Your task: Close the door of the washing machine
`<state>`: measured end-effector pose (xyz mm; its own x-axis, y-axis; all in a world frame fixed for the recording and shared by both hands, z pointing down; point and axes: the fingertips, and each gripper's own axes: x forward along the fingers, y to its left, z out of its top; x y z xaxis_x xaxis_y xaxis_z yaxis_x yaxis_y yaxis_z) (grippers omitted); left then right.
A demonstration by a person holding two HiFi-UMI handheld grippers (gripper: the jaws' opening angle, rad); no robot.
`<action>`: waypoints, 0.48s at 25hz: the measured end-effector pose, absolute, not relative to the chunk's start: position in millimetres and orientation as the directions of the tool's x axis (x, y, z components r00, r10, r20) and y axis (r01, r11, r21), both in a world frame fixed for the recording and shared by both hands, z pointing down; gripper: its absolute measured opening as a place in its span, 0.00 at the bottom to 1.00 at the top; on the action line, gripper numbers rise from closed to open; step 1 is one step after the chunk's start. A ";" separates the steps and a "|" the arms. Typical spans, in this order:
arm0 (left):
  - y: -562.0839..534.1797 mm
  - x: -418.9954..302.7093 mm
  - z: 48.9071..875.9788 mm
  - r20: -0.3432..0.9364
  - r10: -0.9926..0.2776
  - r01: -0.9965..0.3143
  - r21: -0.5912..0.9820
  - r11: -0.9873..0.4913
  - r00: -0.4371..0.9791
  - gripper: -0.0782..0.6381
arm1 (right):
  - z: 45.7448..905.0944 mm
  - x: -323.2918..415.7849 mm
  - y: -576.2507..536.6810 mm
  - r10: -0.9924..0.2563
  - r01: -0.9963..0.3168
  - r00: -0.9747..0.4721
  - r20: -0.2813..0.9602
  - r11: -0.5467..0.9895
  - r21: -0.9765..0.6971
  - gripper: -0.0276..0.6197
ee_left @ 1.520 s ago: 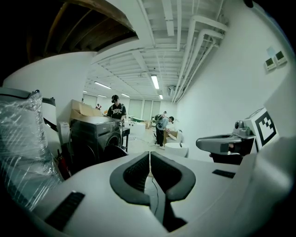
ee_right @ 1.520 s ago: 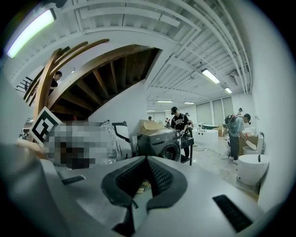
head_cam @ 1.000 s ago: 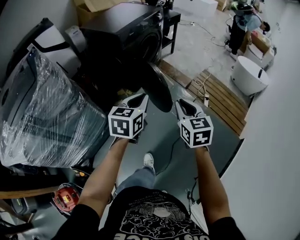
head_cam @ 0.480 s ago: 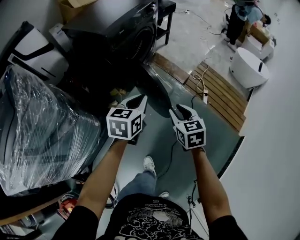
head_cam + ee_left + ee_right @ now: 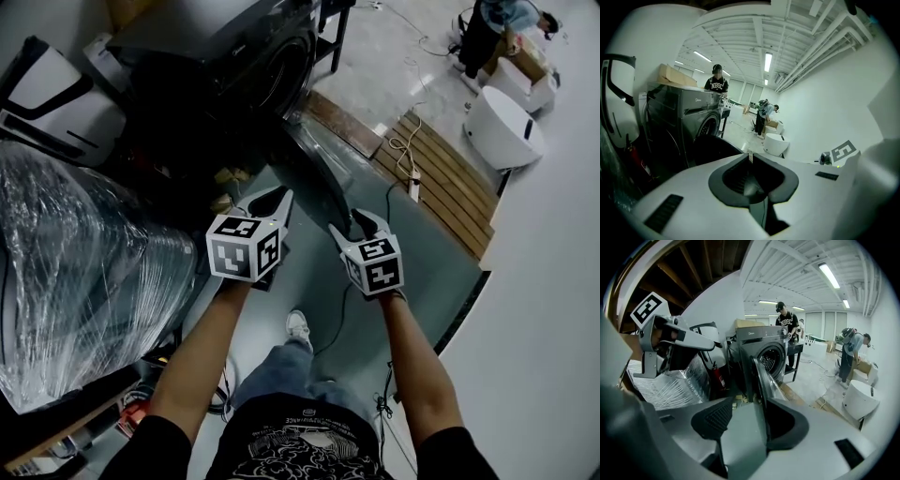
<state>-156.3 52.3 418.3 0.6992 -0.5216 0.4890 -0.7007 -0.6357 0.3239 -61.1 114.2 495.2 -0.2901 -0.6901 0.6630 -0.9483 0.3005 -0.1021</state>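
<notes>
nearest, left gripper (image 5: 273, 201) with jaws pressed together on nothing; beside it, right gripper (image 5: 362, 221) with jaws spreading, edge of the door (image 5: 314, 176) seen between them. beyond, door standing open from the dark washing machine (image 5: 251, 64).

door (image 5: 317, 176) before washing machine (image 5: 230, 52), planks (image 5: 442, 187) right

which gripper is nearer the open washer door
Right. The right gripper, jaws opening, has the door edge showing in their gap, seemingly untouched; the left gripper is shut, off beside the door.
</notes>
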 end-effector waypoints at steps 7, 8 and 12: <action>40.1 -154.1 444.1 0.531 -0.482 -0.693 0.328 -0.642 0.697 0.15 | 546.5 -57.5 93.2 -0.643 -0.954 -0.274 0.715 0.278 -0.115 0.43; 40.3 -153.3 446.6 0.531 -0.478 -0.691 0.331 -0.643 0.699 0.15 | 553.1 -55.1 90.8 -0.636 -0.956 -0.265 0.725 0.270 -0.113 0.43; 41.3 -155.7 456.2 0.542 -0.467 -0.689 0.332 -0.644 0.698 0.15 | 572.8 -54.7 80.2 -0.618 -0.958 -0.246 0.747 0.272 -0.091 0.40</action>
